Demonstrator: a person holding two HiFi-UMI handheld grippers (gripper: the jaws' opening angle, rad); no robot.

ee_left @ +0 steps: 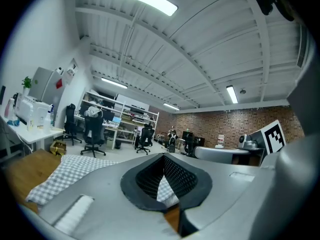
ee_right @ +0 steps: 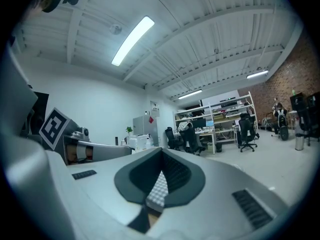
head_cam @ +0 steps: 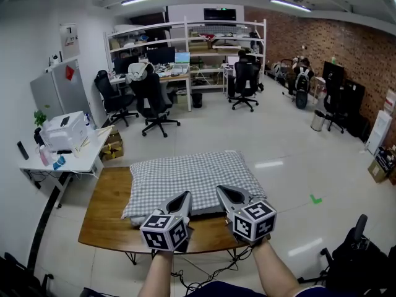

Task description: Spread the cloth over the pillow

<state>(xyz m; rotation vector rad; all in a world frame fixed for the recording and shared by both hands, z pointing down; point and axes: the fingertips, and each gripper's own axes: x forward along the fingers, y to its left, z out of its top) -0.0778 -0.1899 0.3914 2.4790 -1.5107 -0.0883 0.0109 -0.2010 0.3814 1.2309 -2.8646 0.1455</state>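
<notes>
A grey-and-white checked cloth (head_cam: pixel 192 175) lies spread over the pillow on a wooden table (head_cam: pixel 105 221). The pillow is almost wholly hidden beneath it. My left gripper (head_cam: pixel 185 197) and right gripper (head_cam: pixel 221 190) point level at the cloth's near edge, side by side, tips just over that edge. Both are shut. In the left gripper view the jaws of the left gripper (ee_left: pixel 163 156) meet at the tip, with checked cloth (ee_left: pixel 65 166) below and beyond them. The right gripper (ee_right: pixel 161 151) shows the same, with a strip of cloth (ee_right: pixel 159 191) under it. I see nothing pinched.
A white side table (head_cam: pixel 59 163) with a printer (head_cam: pixel 65 132) stands left of the wooden table. Office chairs (head_cam: pixel 151 101) and desks with shelves fill the back of the room. A dark chair (head_cam: pixel 359 252) is at the lower right. Cables hang under the table.
</notes>
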